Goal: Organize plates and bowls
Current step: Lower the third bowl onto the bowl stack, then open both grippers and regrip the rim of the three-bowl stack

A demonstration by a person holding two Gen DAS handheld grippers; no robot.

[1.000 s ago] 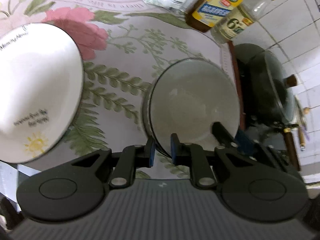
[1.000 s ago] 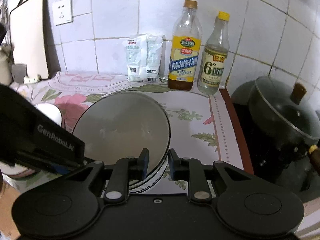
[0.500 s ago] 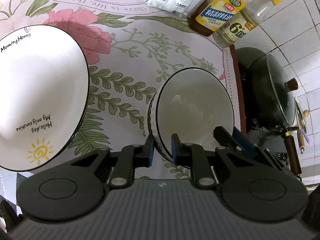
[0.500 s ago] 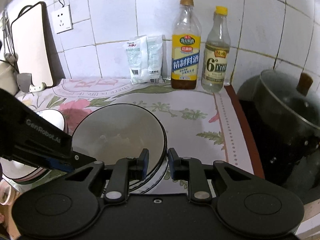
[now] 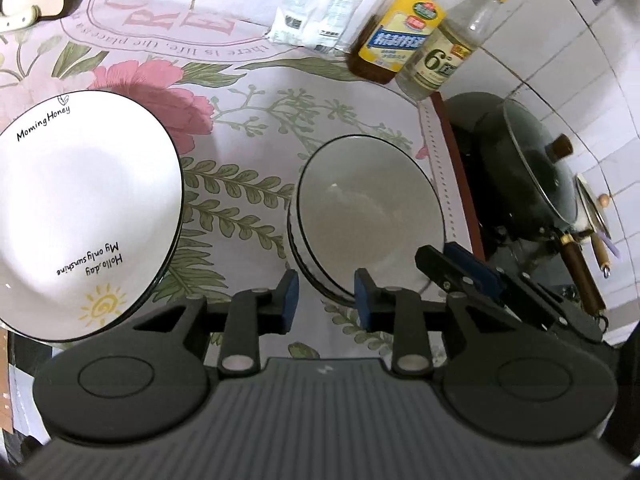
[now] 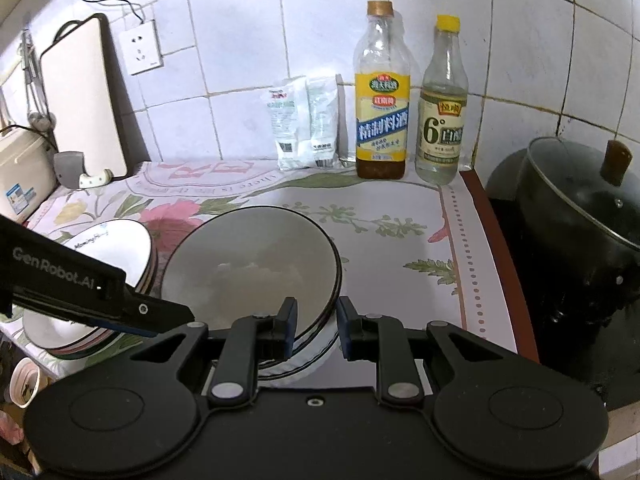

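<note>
A stack of grey-white bowls with dark rims (image 5: 370,216) sits on the floral cloth, also in the right wrist view (image 6: 252,268). A stack of white "Morning Honey" plates (image 5: 80,208) stands to its left, seen in the right wrist view (image 6: 116,240) too. My left gripper (image 5: 326,300) is open, its fingers apart around the bowl stack's near rim. My right gripper (image 6: 316,328) is open, its fingers astride the top bowl's right rim without clamping it. The right gripper's fingers (image 5: 460,268) show at the bowl's right edge.
Two bottles (image 6: 382,96) (image 6: 442,100) and white packets (image 6: 304,124) stand at the tiled back wall. A black lidded pot (image 6: 580,224) sits on the stove to the right. A cutting board (image 6: 80,100) leans at the back left.
Both grippers have opened and let go of the top bowl, which now rests on the stack. Both have drawn back slightly.
</note>
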